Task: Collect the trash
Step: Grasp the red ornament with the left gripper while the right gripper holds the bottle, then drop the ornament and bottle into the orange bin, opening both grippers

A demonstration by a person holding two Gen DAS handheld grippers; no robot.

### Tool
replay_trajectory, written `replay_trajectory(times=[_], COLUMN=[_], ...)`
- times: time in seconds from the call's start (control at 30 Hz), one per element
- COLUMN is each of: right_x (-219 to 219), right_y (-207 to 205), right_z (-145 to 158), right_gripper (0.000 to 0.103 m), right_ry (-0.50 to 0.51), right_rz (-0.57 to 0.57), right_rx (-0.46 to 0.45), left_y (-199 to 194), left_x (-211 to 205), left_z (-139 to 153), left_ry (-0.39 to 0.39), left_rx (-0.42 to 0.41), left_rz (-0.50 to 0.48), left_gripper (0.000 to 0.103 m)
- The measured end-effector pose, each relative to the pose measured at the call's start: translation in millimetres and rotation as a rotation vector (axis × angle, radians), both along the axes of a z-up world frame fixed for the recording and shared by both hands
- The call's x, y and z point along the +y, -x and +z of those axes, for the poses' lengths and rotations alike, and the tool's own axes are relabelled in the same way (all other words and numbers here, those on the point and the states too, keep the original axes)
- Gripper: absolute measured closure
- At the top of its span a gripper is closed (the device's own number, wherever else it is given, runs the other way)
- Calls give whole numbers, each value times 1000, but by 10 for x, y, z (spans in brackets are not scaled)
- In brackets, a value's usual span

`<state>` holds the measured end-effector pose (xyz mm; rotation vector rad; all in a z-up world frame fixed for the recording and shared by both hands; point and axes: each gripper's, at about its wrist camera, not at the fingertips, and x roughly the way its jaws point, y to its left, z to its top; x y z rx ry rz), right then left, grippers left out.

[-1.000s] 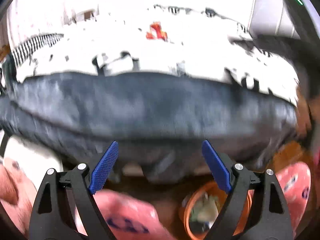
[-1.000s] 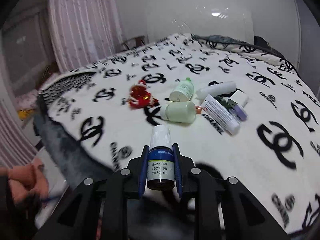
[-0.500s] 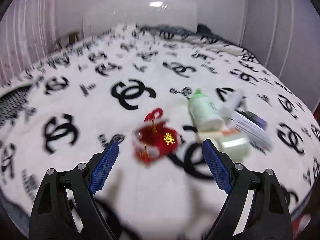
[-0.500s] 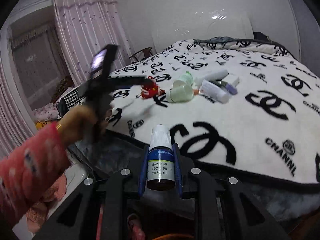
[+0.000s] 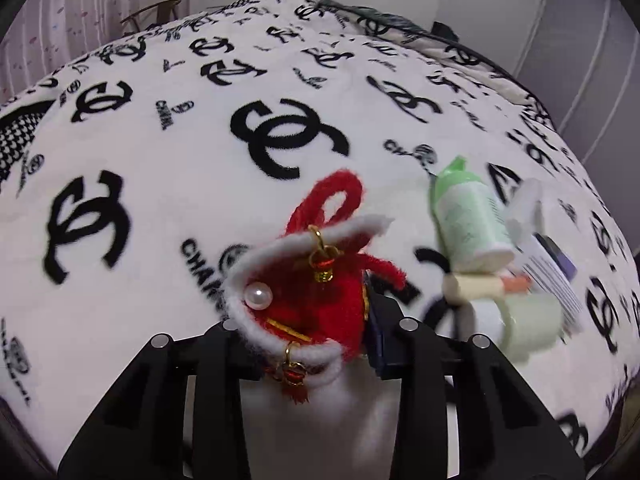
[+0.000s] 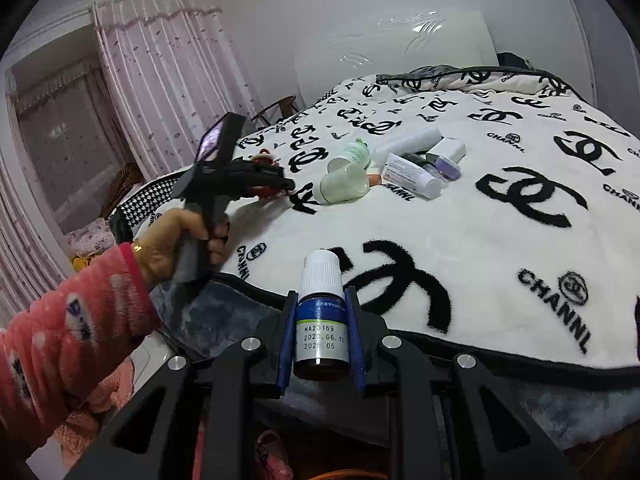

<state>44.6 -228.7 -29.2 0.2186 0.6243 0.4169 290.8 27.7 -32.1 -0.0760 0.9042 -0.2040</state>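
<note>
A red plush ornament (image 5: pixel 320 300) with white trim, a pearl and gold rings lies on the bed, between the fingers of my left gripper (image 5: pixel 308 332). Its jaws are closing and the pads press into the plush. In the right wrist view the left gripper (image 6: pixel 280 186) reaches over the bed's near edge, held by a hand in a pink sleeve. My right gripper (image 6: pixel 321 336) is shut on a small dropper bottle (image 6: pixel 321 320) with a white cap and a blue label. It is held off the bed's edge.
Right of the ornament lie a green bottle (image 5: pixel 464 216), a pale green jar (image 5: pixel 524 324), tubes and a small box (image 6: pixel 446 152), close together on the white logo blanket (image 6: pixel 500 248). Pink curtains (image 6: pixel 160 80) hang at the left. An orange rim (image 6: pixel 352 474) shows below the right gripper.
The left gripper swung from below the bed's edge out over the blanket to the red ornament, and its jaws narrowed round it. The right gripper drew back with the bottle.
</note>
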Motion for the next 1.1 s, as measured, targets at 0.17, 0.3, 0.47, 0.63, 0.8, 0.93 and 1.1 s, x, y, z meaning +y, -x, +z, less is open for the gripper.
replay_trajectory(times=[0.17, 0.3, 0.47, 0.63, 0.8, 0.93, 1.1], right_x=[-13, 9, 27, 38, 46, 99, 95], right_y=[197, 452, 797, 1087, 1199, 1166, 1048], right_z=[112, 157, 53, -370, -1037, -1649, -2161], right_gripper=[80, 80, 80, 80, 80, 80, 80], right_ry=[7, 56, 131, 177, 188, 230, 243], right_rz=[5, 27, 61, 88, 98, 102, 80], right_rx=[-24, -33, 1, 129, 354, 554, 738], left_y=[561, 1324, 2238, 2734, 2978, 3166, 3172], left_x=[-54, -146, -403, -664, -973, -1219, -1419], left_z=[286, 415, 203, -461, -1377, -1967, -2432], left_ry=[-21, 21, 4, 25, -13, -70, -150], left_rx=[-70, -74, -24, 140, 387, 568, 719], left_rz=[-116, -246, -401, -473, -514, -566, -582], left_gripper=[68, 68, 66, 66, 66, 66, 58])
